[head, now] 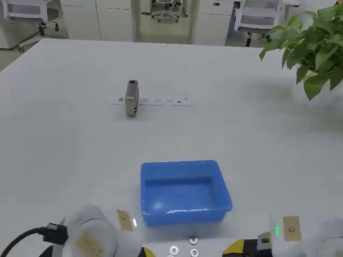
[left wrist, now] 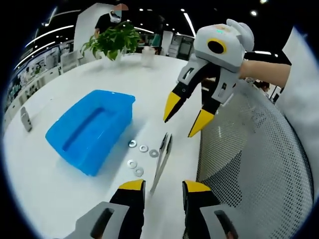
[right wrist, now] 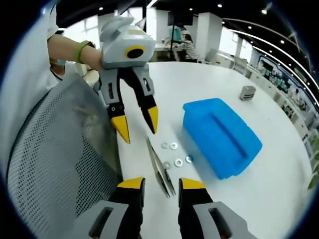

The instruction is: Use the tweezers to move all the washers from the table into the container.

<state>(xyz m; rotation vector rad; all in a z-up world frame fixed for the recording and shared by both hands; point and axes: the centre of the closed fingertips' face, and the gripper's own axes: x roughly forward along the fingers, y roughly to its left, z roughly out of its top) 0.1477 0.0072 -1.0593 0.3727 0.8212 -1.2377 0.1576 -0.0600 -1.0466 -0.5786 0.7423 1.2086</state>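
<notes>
Tweezers (left wrist: 162, 158) lie flat on the tabletop (left wrist: 75, 189), long axis running from left tool (left wrist: 164, 185) to right tool (right wrist: 162, 182), both jaws spread, empty; washers (left wrist: 143, 148) sit just beside, toward the container (left wrist: 89, 127).

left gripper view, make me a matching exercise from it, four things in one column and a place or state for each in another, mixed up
Things:
1. tweezers
2. washers
3. container
4. right gripper

Places or states:
a. open, yellow tips pointing down toward the tweezers
b. blue, open top, beside the washers
c. lying flat on the table, untouched, near its edge
d. loose on the table, between the container and the tweezers

Pairs: 1-c, 2-d, 3-b, 4-a
</notes>
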